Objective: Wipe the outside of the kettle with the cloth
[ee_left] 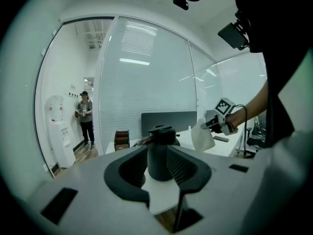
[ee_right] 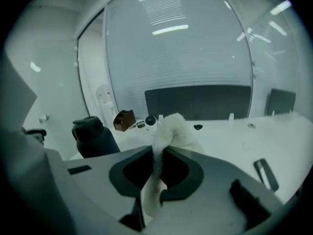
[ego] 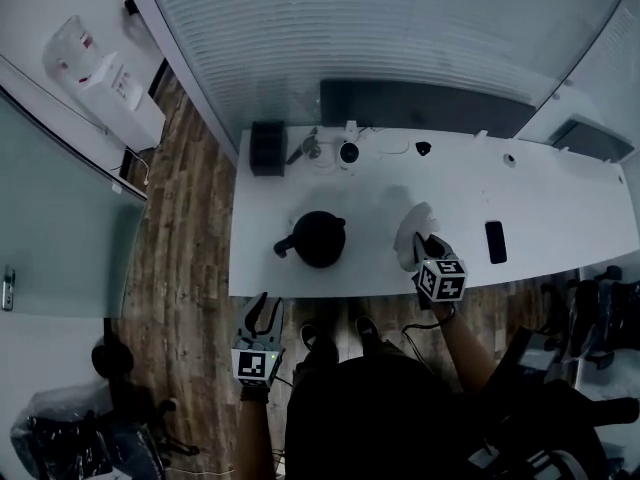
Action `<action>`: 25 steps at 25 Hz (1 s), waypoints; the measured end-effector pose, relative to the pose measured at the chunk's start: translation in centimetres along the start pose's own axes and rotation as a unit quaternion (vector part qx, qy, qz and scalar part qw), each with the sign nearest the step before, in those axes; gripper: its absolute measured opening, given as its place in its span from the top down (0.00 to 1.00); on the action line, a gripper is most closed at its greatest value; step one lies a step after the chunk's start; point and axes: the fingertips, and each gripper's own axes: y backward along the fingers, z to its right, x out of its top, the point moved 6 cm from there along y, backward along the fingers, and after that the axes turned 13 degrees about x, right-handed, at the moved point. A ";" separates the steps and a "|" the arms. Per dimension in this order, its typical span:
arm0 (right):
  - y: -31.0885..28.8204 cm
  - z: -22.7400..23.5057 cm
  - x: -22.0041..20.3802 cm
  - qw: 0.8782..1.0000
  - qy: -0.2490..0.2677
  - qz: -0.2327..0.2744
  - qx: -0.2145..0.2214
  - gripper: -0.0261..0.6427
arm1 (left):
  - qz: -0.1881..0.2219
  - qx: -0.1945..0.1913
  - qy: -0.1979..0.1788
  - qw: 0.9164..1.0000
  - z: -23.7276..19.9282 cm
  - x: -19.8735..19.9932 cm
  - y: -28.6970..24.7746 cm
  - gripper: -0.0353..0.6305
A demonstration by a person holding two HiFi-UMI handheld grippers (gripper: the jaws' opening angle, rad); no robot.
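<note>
On the white table (ego: 560, 218), the black kettle (ego: 318, 238) stands upright. Right gripper (ego: 428, 248) jaws clamp the white cloth (ego: 410, 230) near it; left gripper (ego: 262, 316) jaws stand wide and empty, short of the table.

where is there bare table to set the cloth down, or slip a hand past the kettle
Widest bare patch: the right end of the table, beyond the phone. A smaller gap lies between kettle and cloth. Left of the kettle only a narrow strip remains. The back edge near the dark box is crowded with small gadgets.
</note>
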 end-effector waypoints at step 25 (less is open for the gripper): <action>-6.9 -4.0 -5.8 0.949 0.079 -0.066 0.298 0.59 | -0.031 0.000 0.005 1.000 14.3 0.9 -3.7 0.76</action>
